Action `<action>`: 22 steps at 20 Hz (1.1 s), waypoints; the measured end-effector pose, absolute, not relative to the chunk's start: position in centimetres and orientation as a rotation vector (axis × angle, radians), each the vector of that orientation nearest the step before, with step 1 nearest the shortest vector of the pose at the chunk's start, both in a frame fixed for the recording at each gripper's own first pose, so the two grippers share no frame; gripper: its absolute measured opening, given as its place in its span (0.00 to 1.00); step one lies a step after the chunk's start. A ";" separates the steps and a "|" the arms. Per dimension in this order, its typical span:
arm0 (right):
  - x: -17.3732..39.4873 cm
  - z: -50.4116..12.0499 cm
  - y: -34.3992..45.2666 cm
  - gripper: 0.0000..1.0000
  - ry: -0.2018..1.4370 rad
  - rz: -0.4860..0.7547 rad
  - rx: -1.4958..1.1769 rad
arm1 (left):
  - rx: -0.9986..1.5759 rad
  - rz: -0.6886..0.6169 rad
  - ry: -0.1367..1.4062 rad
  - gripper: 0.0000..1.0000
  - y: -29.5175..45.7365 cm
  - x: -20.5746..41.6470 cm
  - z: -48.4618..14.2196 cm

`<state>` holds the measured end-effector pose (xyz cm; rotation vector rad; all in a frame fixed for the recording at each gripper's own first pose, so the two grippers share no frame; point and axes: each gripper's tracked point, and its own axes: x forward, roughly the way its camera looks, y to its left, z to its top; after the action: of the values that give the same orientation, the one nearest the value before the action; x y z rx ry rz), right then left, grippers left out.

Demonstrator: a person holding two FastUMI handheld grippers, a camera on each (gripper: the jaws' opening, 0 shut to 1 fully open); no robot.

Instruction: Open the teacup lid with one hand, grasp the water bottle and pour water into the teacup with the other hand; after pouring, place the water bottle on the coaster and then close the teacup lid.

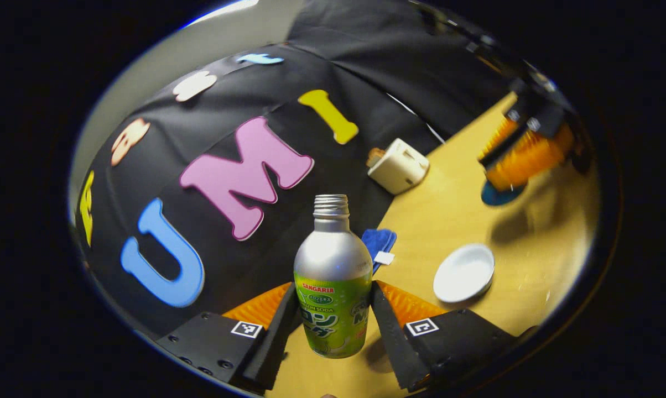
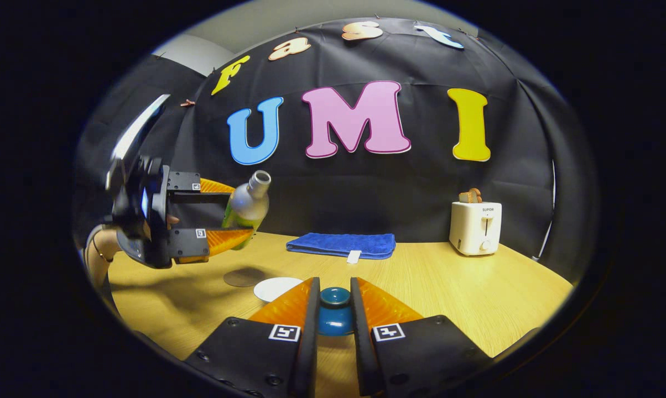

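A: State of the left claw?

B: Closed on the bottle, one finger pressing each side of the green label; the bottle stands at lower centre of the left gripper view, uncapped; in the right gripper view it sits at left, lifted clear of the table, neck tilted toward upper right.

A: And the right claw?

B: Clamped on the blue lid at lower centre; both fingers touch its sides.

A: Other items?

B: White saucer at right of centre in the left gripper view; round brown coaster just left of it in the right gripper view; blue cloth and toaster near the back wall.
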<state>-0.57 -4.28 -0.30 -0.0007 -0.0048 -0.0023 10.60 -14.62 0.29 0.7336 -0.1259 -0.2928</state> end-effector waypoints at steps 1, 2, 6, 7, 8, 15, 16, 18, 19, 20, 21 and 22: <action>-0.6 -0.3 -4.3 0.33 -0.005 -0.002 -0.001 | 0.631 -0.316 -0.124 0.79 -14.7 11.0 0.3; -0.6 -0.2 -4.3 0.33 -0.005 -0.002 -0.001 | 0.544 -0.330 -0.123 0.79 -14.7 11.1 0.5; -0.6 -0.3 -4.3 0.33 -0.005 -0.002 -0.001 | 0.297 -0.310 -0.138 0.79 -14.6 10.5 0.5; -0.6 -0.3 -4.3 0.33 -0.005 -0.002 -0.001 | 0.256 -0.289 -0.144 0.79 -14.3 10.4 0.5; -0.5 -0.4 -4.3 0.33 -0.005 -0.002 -0.001 | 0.222 -0.277 -0.151 0.79 -14.2 10.3 0.4; -0.5 -0.3 -4.3 0.33 -0.005 -0.002 -0.001 | 0.017 -0.239 -0.067 0.80 -14.5 10.4 -1.5; -0.5 -0.3 -4.3 0.33 -0.005 -0.002 -0.001 | 0.012 -0.233 -0.062 0.80 -14.6 10.4 -1.6; -0.5 -0.3 -4.3 0.33 -0.005 -0.002 -0.001 | 0.010 -0.225 -0.041 0.80 -14.4 10.3 -2.3; -0.5 -0.4 -4.3 0.33 -0.005 -0.002 -0.001 | 0.000 -0.232 -0.033 0.80 -14.5 10.0 -2.4; -0.5 -0.3 -4.3 0.33 -0.005 -0.002 -0.001 | -0.008 -0.237 -0.026 0.80 -14.6 9.9 -2.6; -0.5 -0.3 -4.3 0.33 -0.005 -0.002 -0.001 | -0.009 -0.237 -0.013 0.80 -14.6 9.8 -3.0; -0.5 -0.3 -4.3 0.33 -0.005 -0.002 -0.001 | -0.006 -0.231 -0.002 0.80 -14.5 9.5 -3.2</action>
<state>-0.54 -4.28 -0.33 -0.0012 -0.0054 -0.0023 9.50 -14.49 -3.20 -0.0065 -0.0025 -0.2314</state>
